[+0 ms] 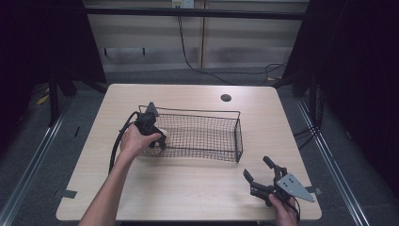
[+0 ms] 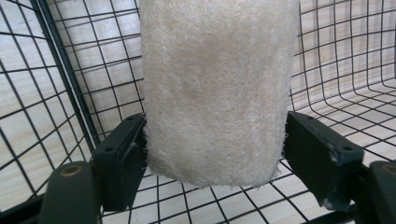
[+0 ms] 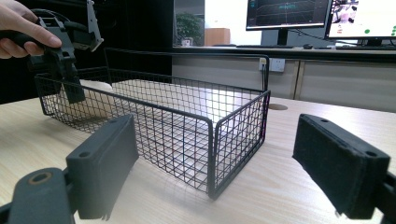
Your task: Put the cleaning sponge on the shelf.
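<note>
We are seeing the left gripper [image 2: 215, 149] gripping a cream fibrous roll [image 2: 215, 88] in the wire basket's [image 1: 235, 136] left end — the right gripper [image 1: 264, 169] is resting wide open, empty, near the tabletop's [image 1: 188, 197] front-right corner.

- A light wood-grain table [image 1: 188, 188] with rounded corners carries everything.
- A black wire mesh basket [image 1: 207, 136] stands directly on it, near the middle and slightly left.
- A round dark grommet hole [image 1: 226, 98] sits near the table's far edge.

Dim, dark-edged high view; gripper views brighter, near jaws blurred.
</note>
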A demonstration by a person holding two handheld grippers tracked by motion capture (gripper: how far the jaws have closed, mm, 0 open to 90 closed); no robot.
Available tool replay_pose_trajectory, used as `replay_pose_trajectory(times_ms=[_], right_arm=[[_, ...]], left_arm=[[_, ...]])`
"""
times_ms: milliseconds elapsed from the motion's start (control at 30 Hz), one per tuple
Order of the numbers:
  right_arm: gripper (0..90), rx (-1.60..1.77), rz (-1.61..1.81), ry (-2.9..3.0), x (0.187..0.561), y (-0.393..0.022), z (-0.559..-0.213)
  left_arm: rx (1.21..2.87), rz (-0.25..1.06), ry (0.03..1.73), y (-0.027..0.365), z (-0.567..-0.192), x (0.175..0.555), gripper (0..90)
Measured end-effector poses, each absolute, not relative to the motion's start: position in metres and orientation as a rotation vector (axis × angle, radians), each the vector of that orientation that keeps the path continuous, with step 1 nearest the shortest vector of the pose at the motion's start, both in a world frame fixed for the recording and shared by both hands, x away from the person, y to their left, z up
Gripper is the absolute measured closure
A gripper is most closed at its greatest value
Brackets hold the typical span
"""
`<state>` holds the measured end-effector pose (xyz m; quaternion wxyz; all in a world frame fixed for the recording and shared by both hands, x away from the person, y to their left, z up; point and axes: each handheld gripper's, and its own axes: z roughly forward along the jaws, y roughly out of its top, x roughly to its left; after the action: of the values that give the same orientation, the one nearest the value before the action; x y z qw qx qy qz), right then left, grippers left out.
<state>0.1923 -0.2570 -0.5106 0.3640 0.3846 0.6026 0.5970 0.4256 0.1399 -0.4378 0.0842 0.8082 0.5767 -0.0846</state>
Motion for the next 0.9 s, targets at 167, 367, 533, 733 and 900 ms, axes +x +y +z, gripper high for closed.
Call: replay_pose_trajectory(times_ms=[167,367,533,733,900], right_arm=[[13.0,0.99,1.538,1.55,0.192,-0.257,-0.511],[13.0,0.99,1.539,1.553,0.192,-0.257,-0.511],[13.0,0.99,1.537,1.552,0.192,-0.257,-0.511],[13.0,0.99,1.538,1.553,0.192,-0.257,-0.511],[13.0,0.99,1.538,1.553,0.192,-0.257,-0.511]], left_arm=[[2.39,-0.224,1.733,0.14,-0.437,0.425,21.1],[2.375,-0.205,1.716,0.145,-0.433,0.426,18.5],[2.361,-0.198,1.711,0.148,-0.43,0.426,18.4],[2.343,-0.203,1.666,0.15,-0.424,0.424,17.4],[2.327,-0.19,1.663,0.153,-0.422,0.424,17.5]])
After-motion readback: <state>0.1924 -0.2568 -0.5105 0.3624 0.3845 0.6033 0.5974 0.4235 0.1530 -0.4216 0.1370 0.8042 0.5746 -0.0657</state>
